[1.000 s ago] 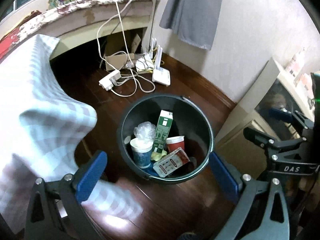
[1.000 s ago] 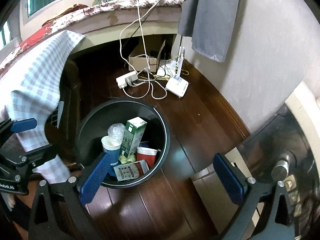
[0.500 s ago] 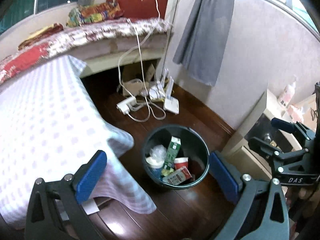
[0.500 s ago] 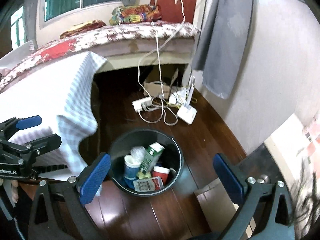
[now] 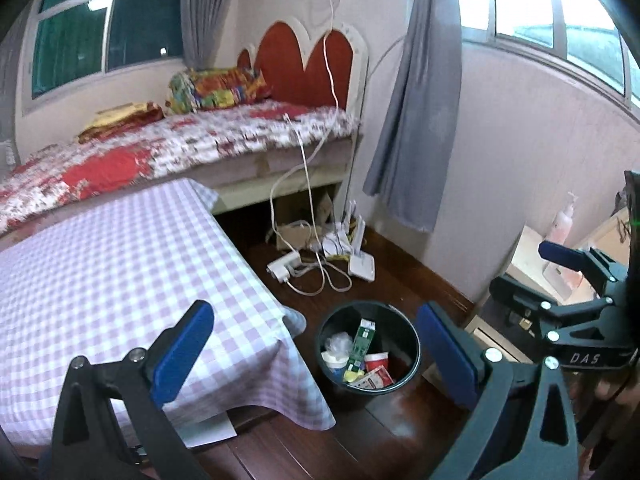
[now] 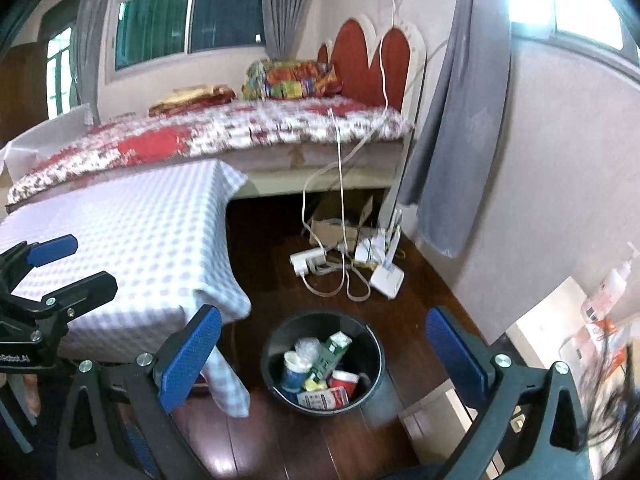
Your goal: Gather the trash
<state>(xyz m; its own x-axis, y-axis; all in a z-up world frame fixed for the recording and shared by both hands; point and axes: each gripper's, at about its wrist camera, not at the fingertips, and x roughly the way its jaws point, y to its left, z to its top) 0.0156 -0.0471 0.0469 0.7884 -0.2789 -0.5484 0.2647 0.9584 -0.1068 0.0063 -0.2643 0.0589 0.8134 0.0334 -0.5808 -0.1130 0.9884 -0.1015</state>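
Note:
A black bucket (image 5: 408, 332) stands on the dark wood floor and also shows in the right wrist view (image 6: 372, 364). It holds trash: a green carton (image 5: 362, 340), a red cup (image 5: 376, 360), a blue-and-white cup (image 5: 334, 360), crumpled plastic and a flat red-and-white packet (image 5: 376, 380). My left gripper (image 5: 316, 354) is open and empty, raised well above the bucket. My right gripper (image 6: 324, 356) is open and empty, also high above it. Each gripper shows at the edge of the other's view.
A table with a lilac checked cloth (image 5: 120, 272) stands left of the bucket. Behind is a bed (image 5: 180, 148) with a red headboard. A power strip, cables and a white router (image 5: 362, 268) lie on the floor. A low cabinet (image 5: 532, 256) stands right.
Both grippers have risen and pulled back from the bucket, which looks much smaller now. The bed, windows and tabletop have come into view. Both stayed open.

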